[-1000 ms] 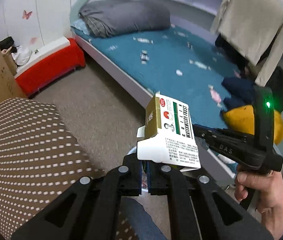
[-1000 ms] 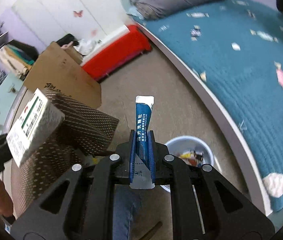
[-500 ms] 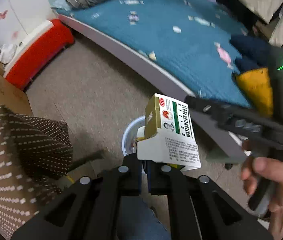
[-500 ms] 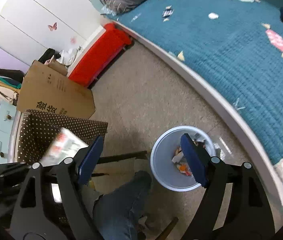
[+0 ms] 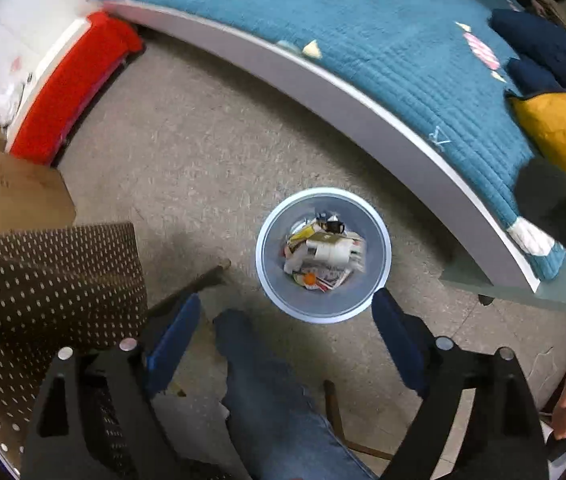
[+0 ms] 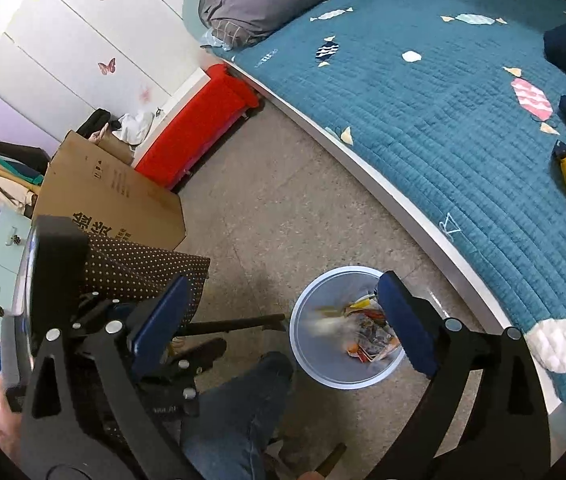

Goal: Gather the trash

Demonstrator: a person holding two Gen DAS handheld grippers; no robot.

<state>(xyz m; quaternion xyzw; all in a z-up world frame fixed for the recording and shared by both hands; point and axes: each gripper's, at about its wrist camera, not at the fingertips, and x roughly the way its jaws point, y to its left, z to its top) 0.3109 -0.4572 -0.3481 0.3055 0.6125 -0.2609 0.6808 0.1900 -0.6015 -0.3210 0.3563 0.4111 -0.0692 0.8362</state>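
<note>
A pale blue waste bin (image 5: 381,240) stands on the floor beside the bed, with mixed trash inside. The white and green carton (image 5: 333,249) lies on top of that trash. My left gripper (image 5: 285,330) is open and empty, directly above the bin's near rim. In the right wrist view the bin (image 6: 303,344) sits low in the middle, with a blurred pale object (image 6: 325,325) inside it. My right gripper (image 6: 281,324) is open and empty above the bin's left side. The left gripper body shows there at the left (image 6: 57,276).
A bed with a teal quilt (image 5: 383,44) runs along the right. A red bench (image 5: 71,88), a cardboard box (image 6: 111,196) and a brown dotted chair (image 5: 43,280) stand at the left. The person's jeans-clad leg (image 5: 271,396) is just in front of the bin.
My left gripper opened and the carton dropped into the bin. My right gripper opened earlier and let go of the blue sachet. Both grippers tilted down over the bin.
</note>
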